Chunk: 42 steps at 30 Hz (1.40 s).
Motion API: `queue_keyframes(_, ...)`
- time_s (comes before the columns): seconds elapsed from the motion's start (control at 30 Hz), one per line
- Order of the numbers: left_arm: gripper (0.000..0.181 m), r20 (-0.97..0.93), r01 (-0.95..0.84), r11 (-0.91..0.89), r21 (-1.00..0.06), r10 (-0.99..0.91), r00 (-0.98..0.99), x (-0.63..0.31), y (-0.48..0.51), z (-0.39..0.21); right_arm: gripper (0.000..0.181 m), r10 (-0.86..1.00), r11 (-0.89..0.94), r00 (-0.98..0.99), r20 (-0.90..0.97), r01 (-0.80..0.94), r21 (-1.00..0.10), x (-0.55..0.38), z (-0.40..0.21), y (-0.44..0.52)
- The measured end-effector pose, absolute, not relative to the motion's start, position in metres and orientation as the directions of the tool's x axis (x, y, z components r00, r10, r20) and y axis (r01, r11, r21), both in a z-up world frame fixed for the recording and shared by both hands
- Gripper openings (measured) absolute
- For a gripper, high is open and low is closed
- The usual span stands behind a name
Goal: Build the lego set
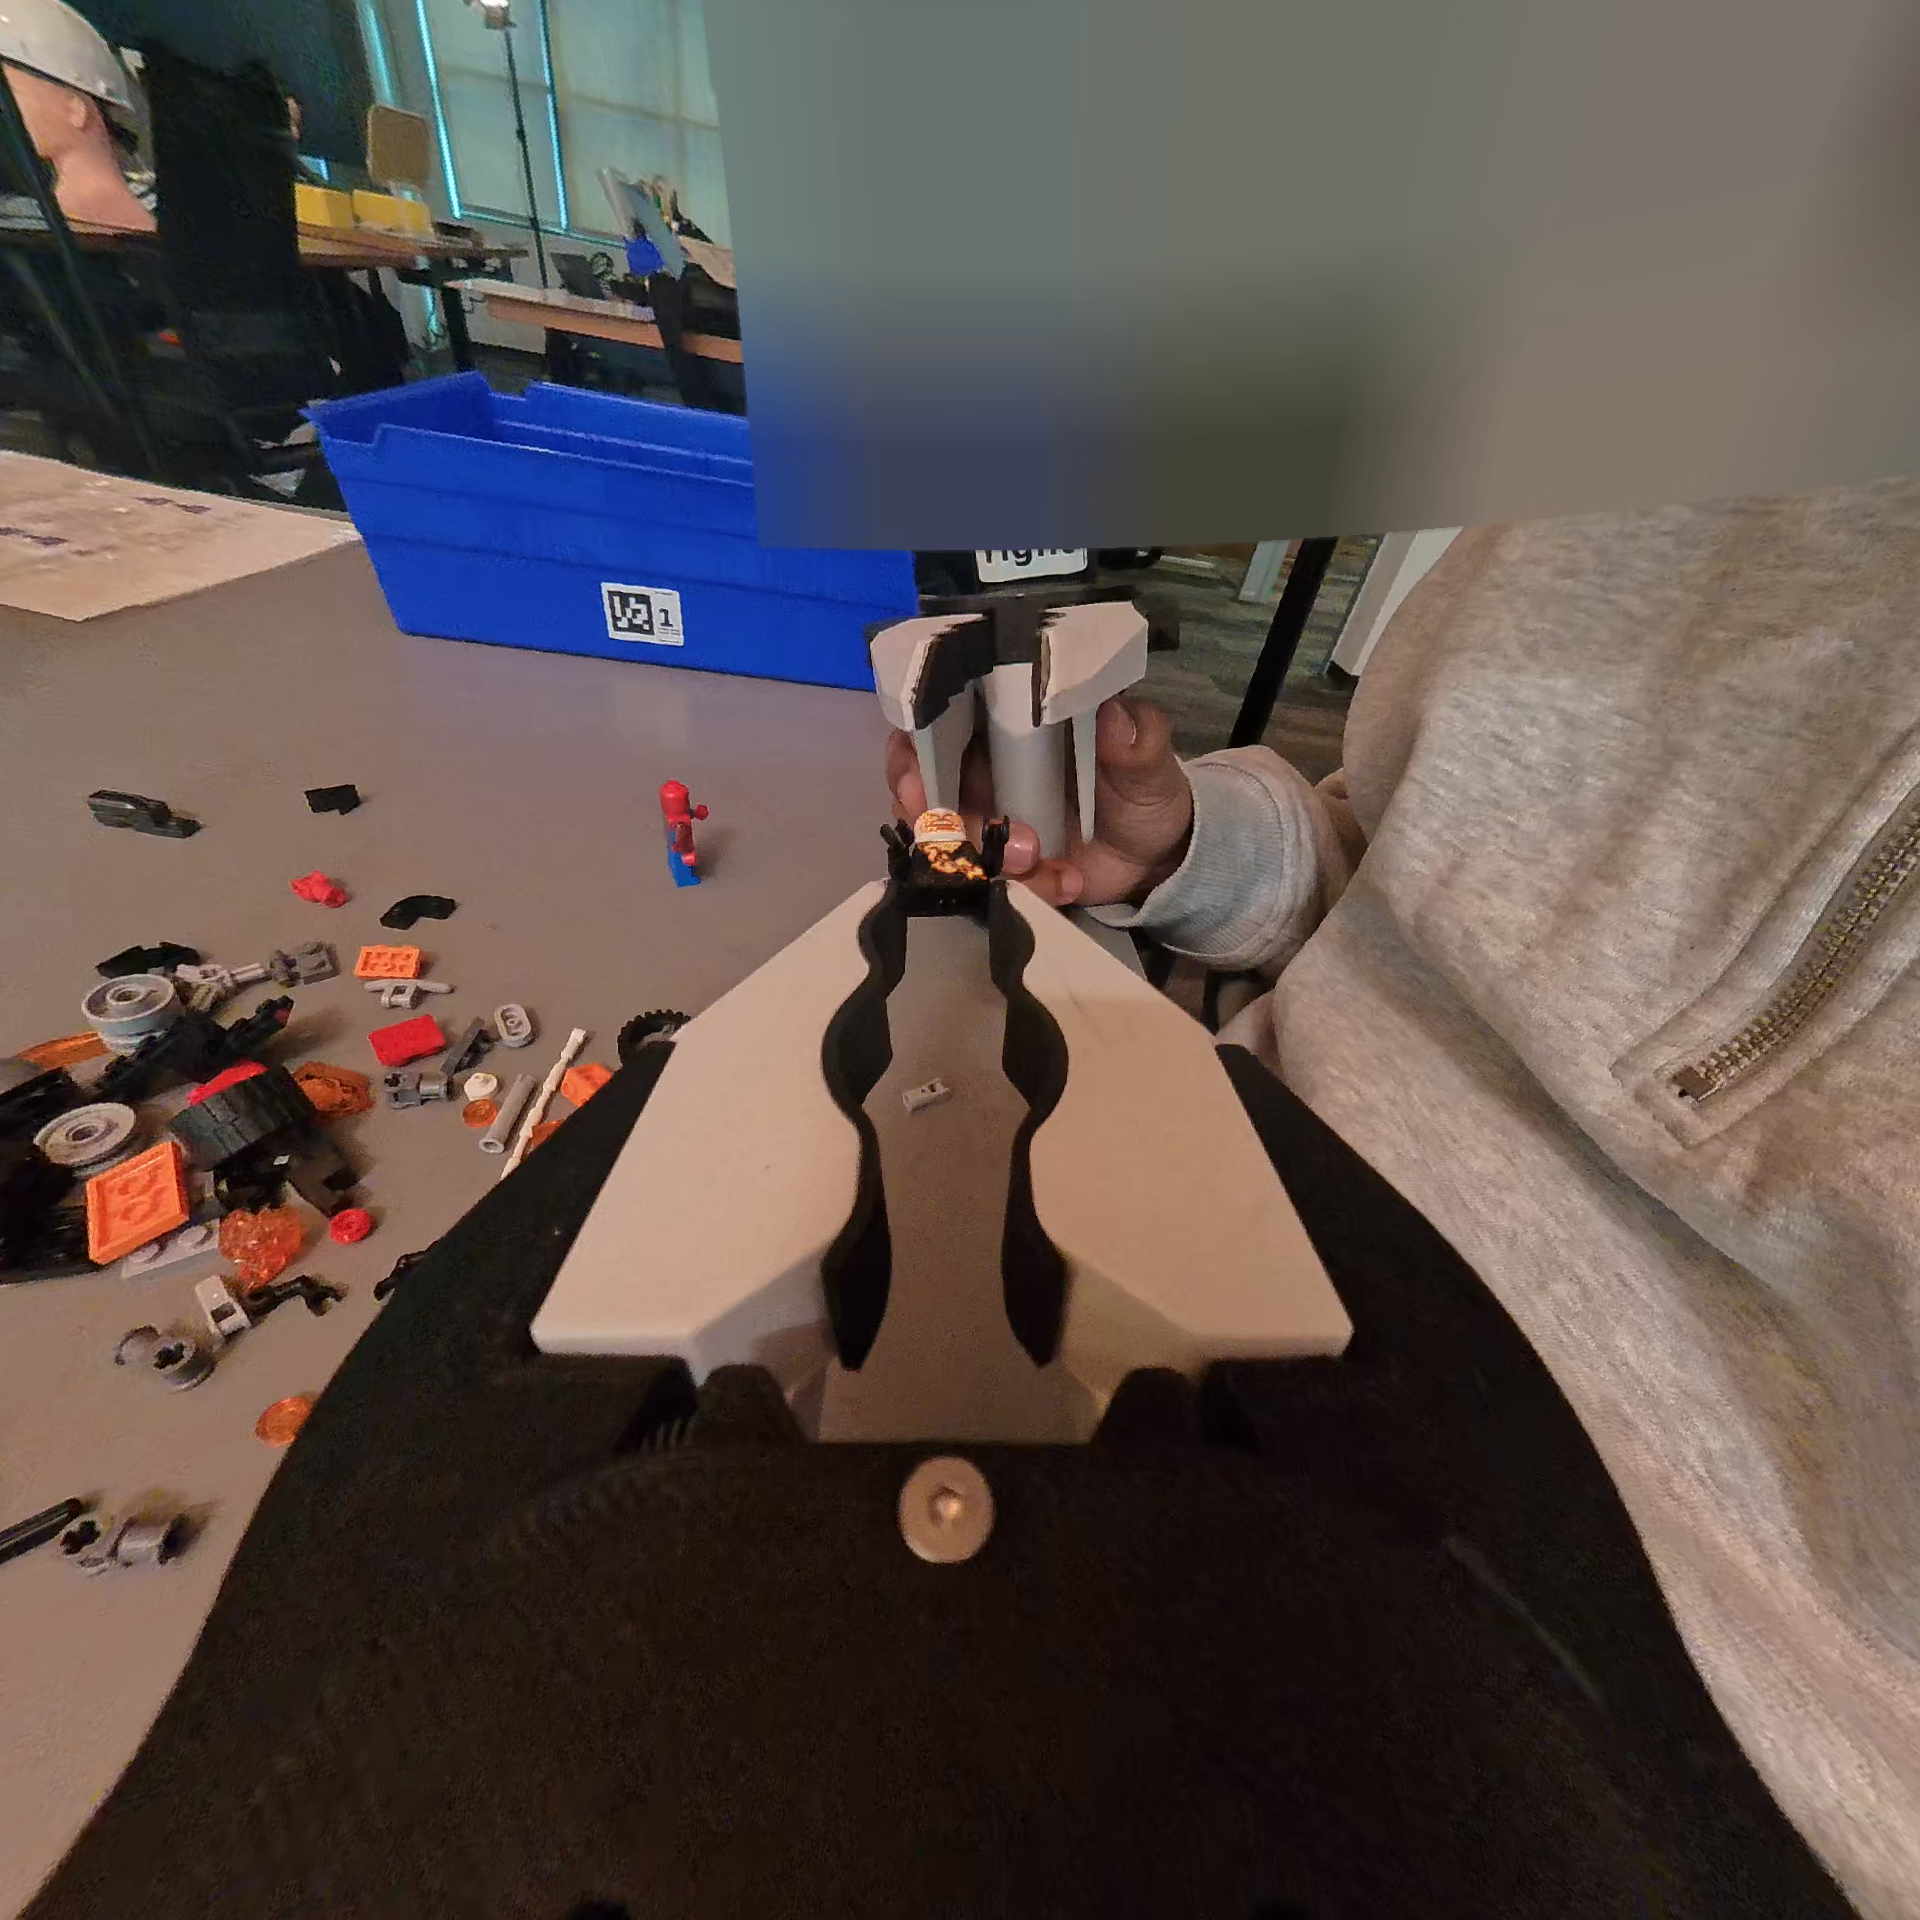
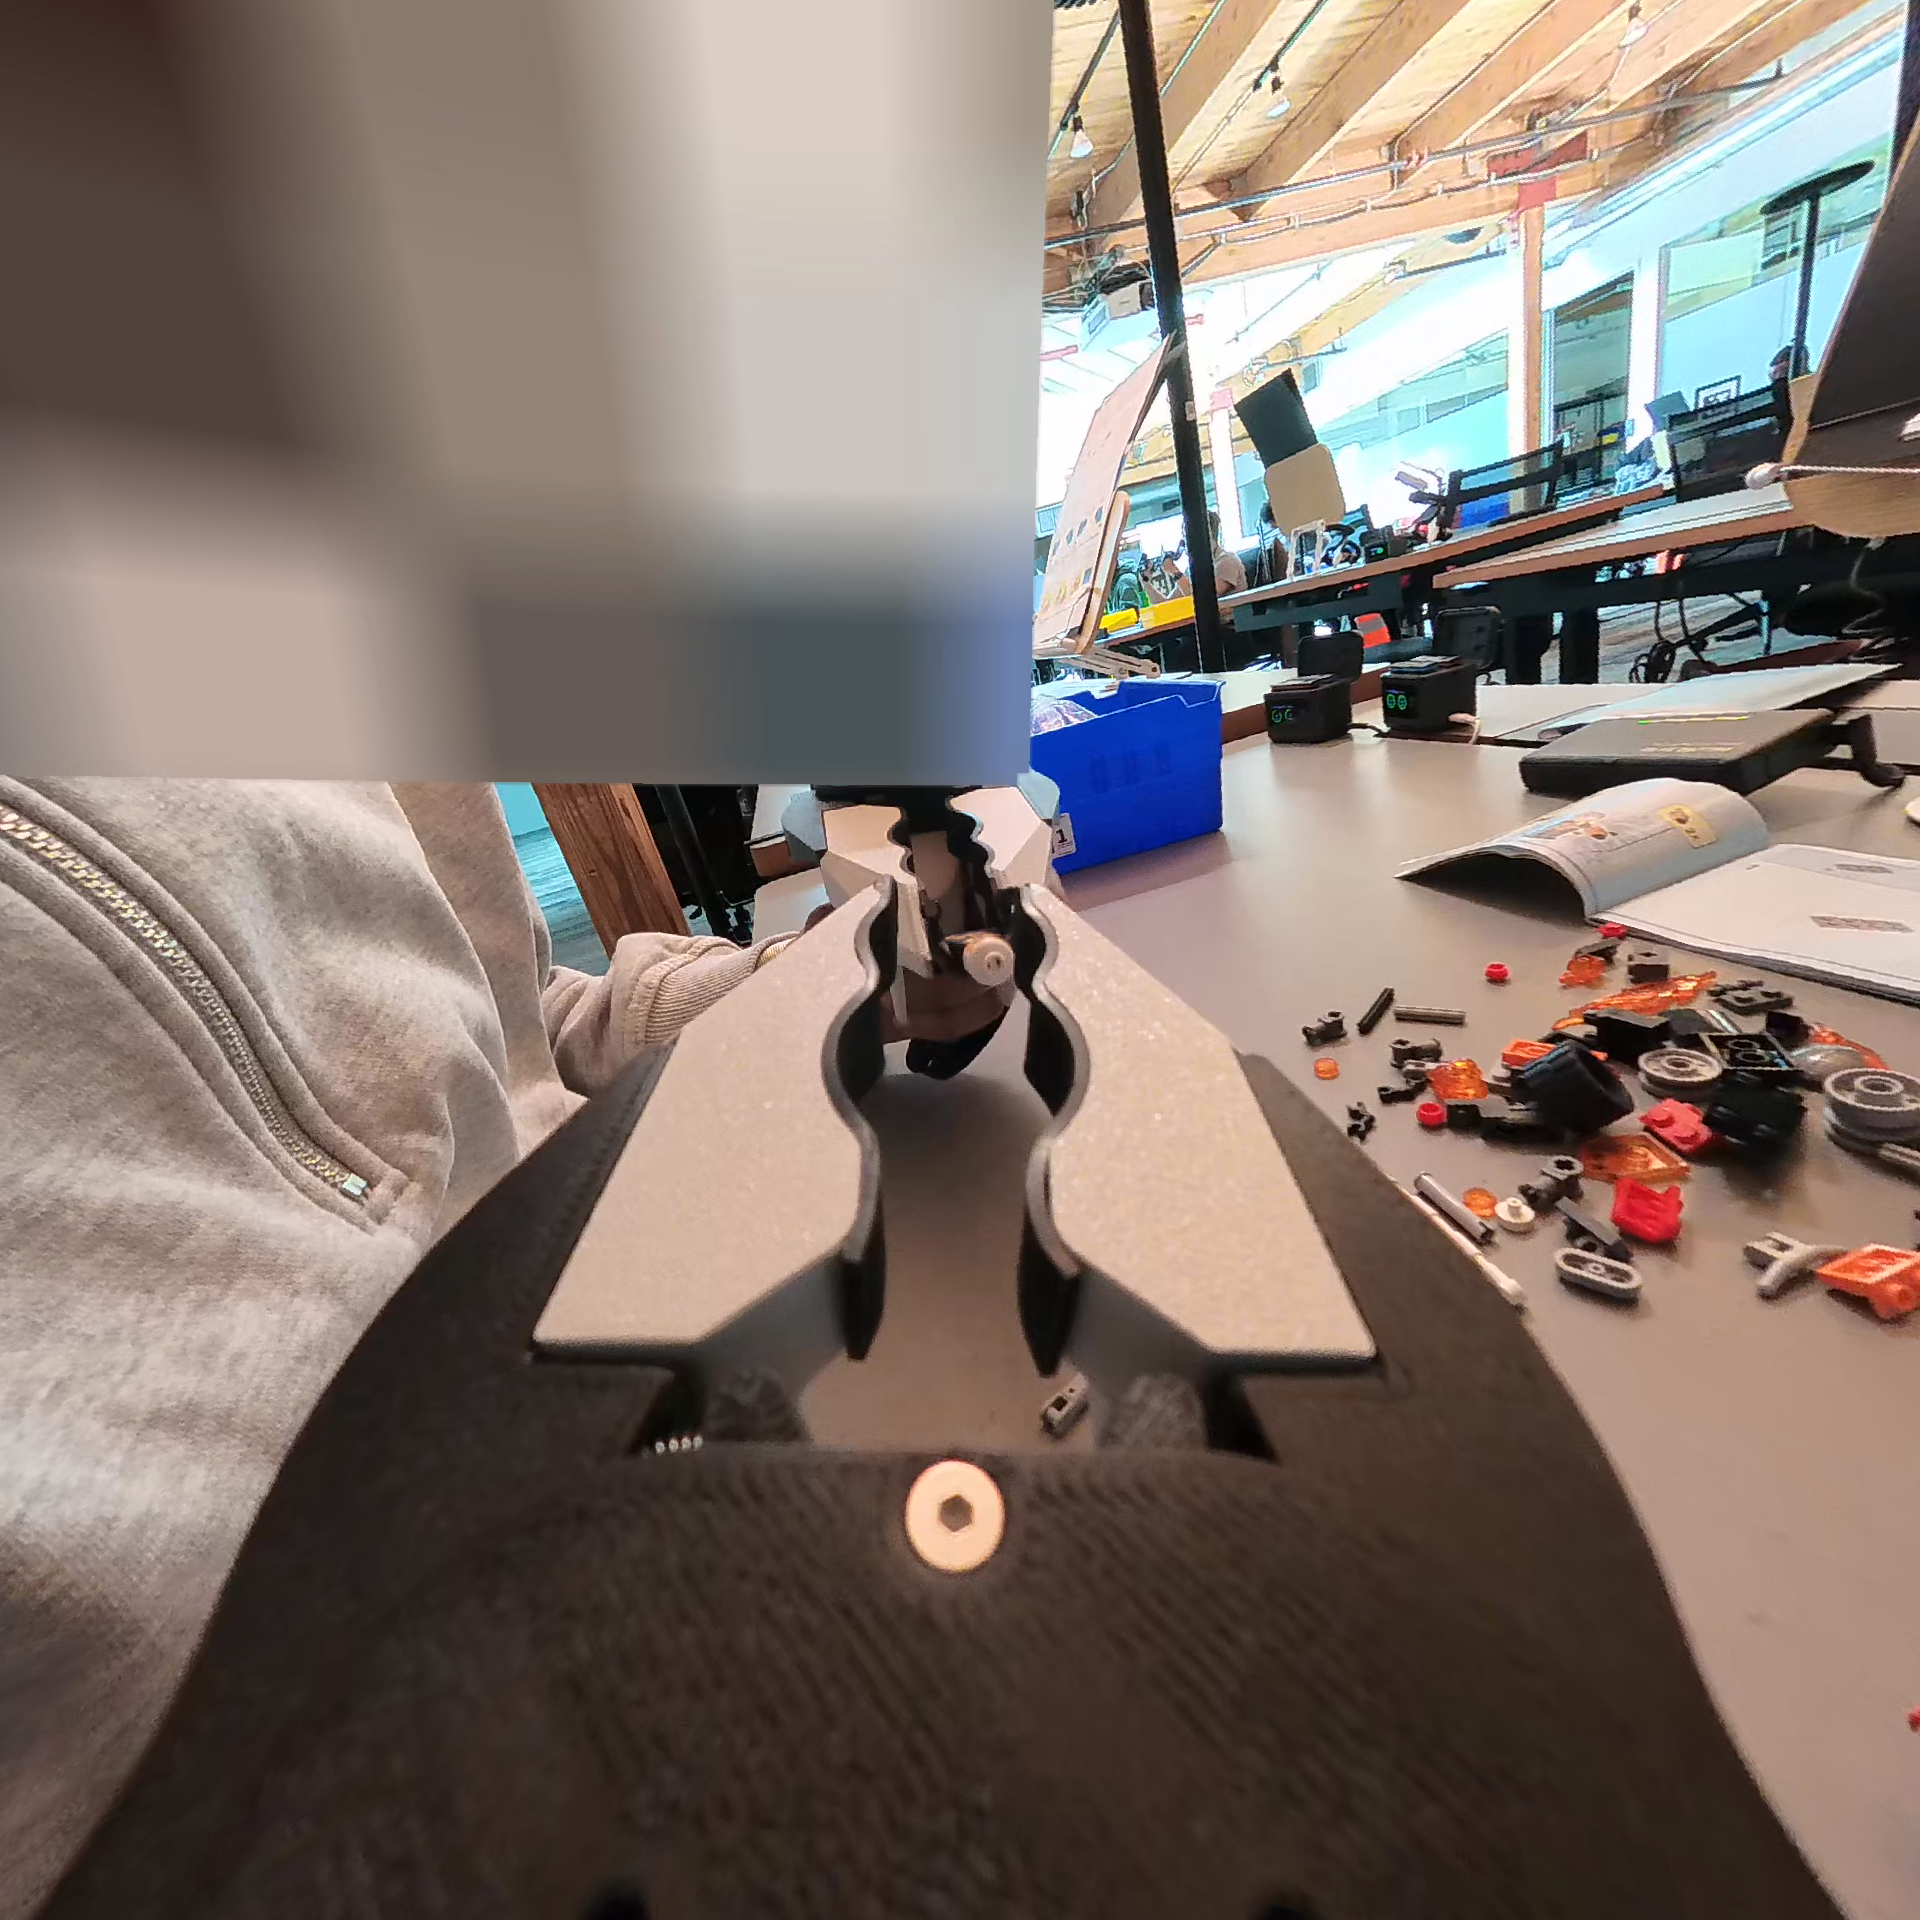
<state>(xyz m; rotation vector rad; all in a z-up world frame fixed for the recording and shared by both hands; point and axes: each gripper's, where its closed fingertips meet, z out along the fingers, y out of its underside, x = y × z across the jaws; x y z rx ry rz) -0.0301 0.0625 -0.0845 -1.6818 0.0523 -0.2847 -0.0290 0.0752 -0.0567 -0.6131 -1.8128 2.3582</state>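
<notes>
Black gripper housing fills the near part of both wrist views. Our left gripper (image 1: 943,883) has its jaws closed on a black minifigure (image 1: 943,857) with orange flame print and a pale head, pinched at the very tips and held above the table (image 1: 582,748). Facing it from the far side, our right gripper (image 1: 1008,665) has its jaws narrowly parted and holds nothing, with a hand (image 1: 1112,800) wrapped round its handle. From the right wrist view, the right gripper (image 2: 956,935) tips stand either side of the minifigure's pale head (image 2: 982,961) without clearly touching it; the left gripper (image 2: 935,852) lies just beyond.

On the table to the left in the left wrist view lies a scatter of loose lego pieces (image 1: 208,1122) in black, orange, red and grey, with grey wheel hubs among them. A red and blue minifigure (image 1: 681,831) stands upright, apart from the scatter, near the blue bin (image 1: 582,520) at the far side. An open instruction booklet (image 2: 1662,862) lies beyond the pieces in the right wrist view. A small grey piece (image 1: 927,1094) rests on the table below the left gripper.
</notes>
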Motion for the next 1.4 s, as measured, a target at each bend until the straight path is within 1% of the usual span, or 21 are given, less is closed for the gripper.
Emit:
queue_keyframes(0.13, 0.012, 0.152, 0.129, -0.127, -0.984, -0.193, 0.969, -0.031, 0.062, -0.083, 0.021, 0.336, -0.273, -0.909, -0.247, 0.156, -0.949, -0.031, -0.058, 0.074)
queue_keyframes(0.23, 0.012, 0.158, 0.137, -0.118, -0.983, -0.185, 0.97, -0.033, 0.062, -0.082, 0.02, 0.403, -0.236, -0.883, -0.241, 0.154, -0.959, -0.038, -0.064, 0.072)
queue_keyframes(0.37, 0.012, 0.186, 0.172, -0.087, -0.981, -0.195, 0.963, -0.035, 0.06, -0.076, 0.022, 0.443, -0.151, -0.879, -0.177, 0.121, -0.981, -0.036, -0.071, 0.063)
queue_keyframes(0.43, 0.012, 0.208, 0.198, -0.072, -0.978, -0.182, 0.961, -0.039, 0.059, -0.074, 0.026, 0.475, -0.12, -0.871, -0.125, 0.077, -0.99, -0.037, -0.073, 0.063)
queue_keyframes(0.47, 0.012, 0.226, 0.218, -0.065, -0.974, -0.155, 0.962, -0.044, 0.059, -0.074, 0.027, 0.515, -0.086, -0.855, -0.069, 0.028, -0.996, -0.039, -0.074, 0.065)
queue_keyframes(0.53, 0.012, 0.287, 0.284, -0.048, -0.958, -0.097, 0.953, -0.056, 0.061, -0.076, 0.03, 0.61, 0.039, -0.785, 0.107, -0.106, -0.994, -0.043, -0.076, 0.068)
queue_keyframes(0.6, 0.012, 0.382, 0.383, 0.009, -0.924, -0.068, 0.922, -0.066, 0.062, -0.073, 0.03, 0.666, 0.174, -0.689, 0.286, -0.23, -0.958, -0.044, -0.077, 0.068)
queue_keyframes(0.7, 0.012, 0.528, 0.542, 0.067, -0.838, -0.149, 0.836, -0.063, 0.068, -0.068, 0.026, 0.723, 0.328, -0.498, 0.479, -0.363, -0.872, -0.046, -0.074, 0.074)
queue_keyframes(0.77, 0.012, 0.572, 0.586, 0.047, -0.809, -0.169, 0.803, -0.057, 0.075, -0.072, 0.026, 0.737, 0.363, -0.422, 0.528, -0.412, -0.836, -0.045, -0.07, 0.078)
queue_keyframes(0.87, 0.012, 0.557, 0.564, 0.015, -0.825, -0.142, 0.818, -0.05, 0.084, -0.079, 0.031, 0.758, 0.358, -0.404, 0.512, -0.399, -0.844, -0.047, -0.068, 0.085)
queue_keyframes(0.93, 0.012, 0.554, 0.561, 0.029, -0.828, -0.12, 0.824, -0.051, 0.085, -0.079, 0.033, 0.764, 0.342, -0.419, 0.49, -0.381, -0.859, -0.048, -0.069, 0.087)
queue_keyframes(1.1, 0.012, 0.558, 0.568, 0.038, -0.822, -0.141, 0.818, -0.049, 0.086, -0.077, 0.036, 0.748, 0.35, -0.455, 0.482, -0.347, -0.87, -0.05, -0.076, 0.084)
queue_keyframes(1.17, 0.012, 0.556, 0.566, 0.026, -0.824, -0.148, 0.818, -0.047, 0.087, -0.078, 0.033, 0.746, 0.35, -0.458, 0.483, -0.347, -0.87, -0.05, -0.076, 0.084)
queue_keyframes(1.23, 0.012, 0.567, 0.576, 0.009, -0.817, -0.166, 0.807, -0.044, 0.088, -0.079, 0.024, 0.747, 0.333, -0.467, 0.474, -0.355, -0.874, -0.048, -0.074, 0.084)
queue_keyframes(1.4, 0.012, 0.588, 0.605, 0.003, -0.796, -0.231, 0.775, -0.039, 0.087, -0.075, 0.023, 0.741, 0.24, -0.54, 0.4, -0.344, -0.908, -0.046, -0.07, 0.083)
